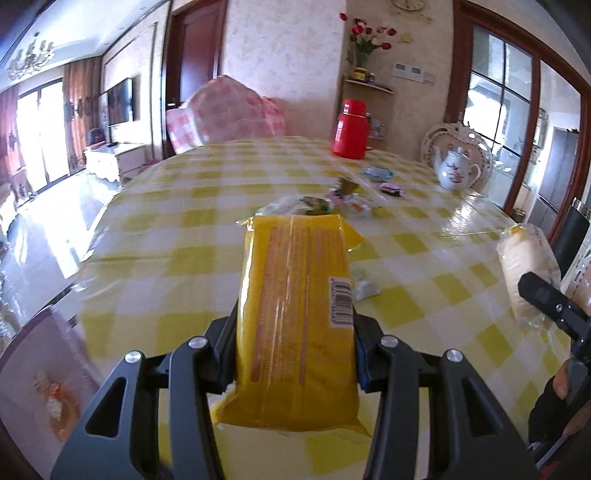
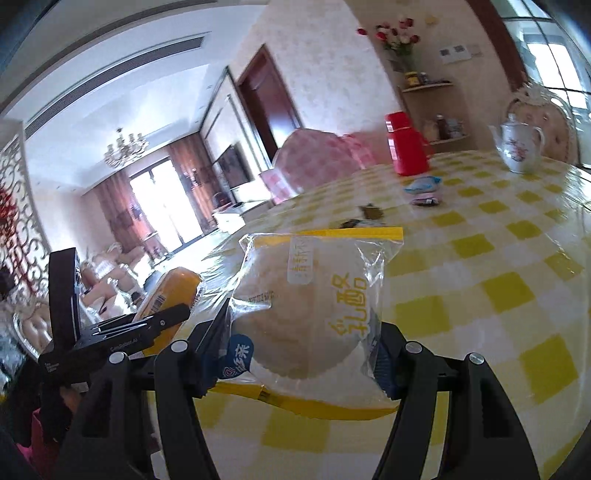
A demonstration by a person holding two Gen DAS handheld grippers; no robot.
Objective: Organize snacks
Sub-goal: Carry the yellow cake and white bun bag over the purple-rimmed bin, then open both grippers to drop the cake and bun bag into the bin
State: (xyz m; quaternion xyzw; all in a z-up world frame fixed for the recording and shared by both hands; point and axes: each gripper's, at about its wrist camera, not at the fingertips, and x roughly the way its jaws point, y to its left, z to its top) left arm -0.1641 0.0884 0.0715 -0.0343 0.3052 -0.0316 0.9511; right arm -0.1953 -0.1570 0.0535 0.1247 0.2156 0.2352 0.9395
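Carrying two snacks above the checked table (image 1: pixel 184 229), we had the left gripper (image 1: pixel 295 354) clamped partway closed on a yellow biscuit pack (image 1: pixel 295 314), and the right gripper (image 2: pixel 299 343) set wider around a clear-bagged bun (image 2: pixel 306 310). Loose sweets (image 1: pixel 332 201) lay farther off. We judged the slick film might slide between the pads, dropping either packet.

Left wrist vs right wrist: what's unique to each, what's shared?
Left only: left gripper clamping the yellow pack seen end-on, small wrappers beside it. Right only: right gripper clamping the clear-bagged bun close up, chandelier. Both: checked table, red flask, teapot, flowers.
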